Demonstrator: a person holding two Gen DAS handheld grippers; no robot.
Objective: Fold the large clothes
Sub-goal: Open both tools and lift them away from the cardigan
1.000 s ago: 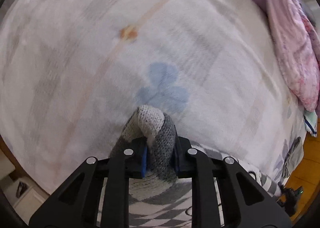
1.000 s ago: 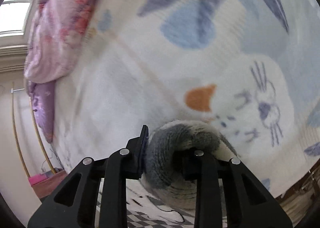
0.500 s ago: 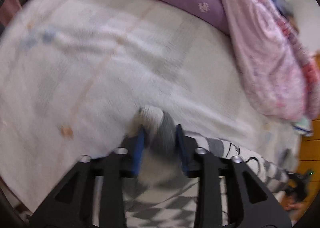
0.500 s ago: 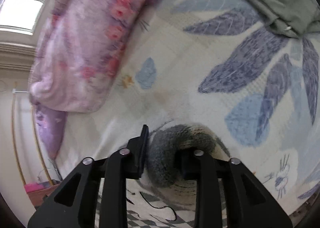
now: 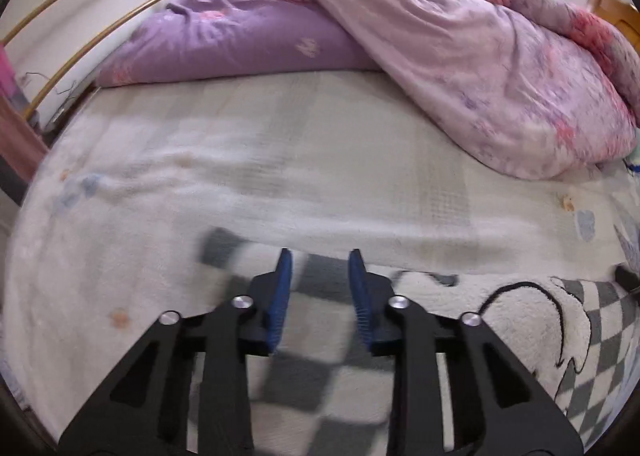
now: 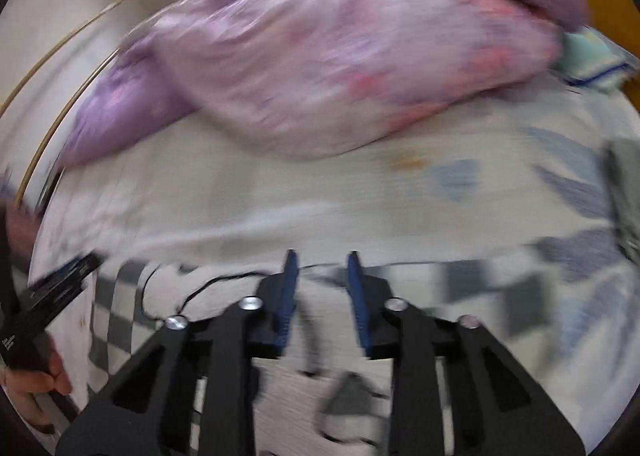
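Both jaws empty & closing, checkered sweater [image 5: 520,332] flat on bed [image 5: 280,160] at frame bottom; one fold prob. laid, more left.

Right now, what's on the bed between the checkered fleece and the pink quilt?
Only bare cream blanket between fleece and quilt, clearest in the left wrist view.

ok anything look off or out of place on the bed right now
Nothing damaged or spilled. The checkered garment lies flat on the bed cover. The pink quilt is heaped unfolded at the far side, partly over the purple pillow, which looks untidy but not wrong.
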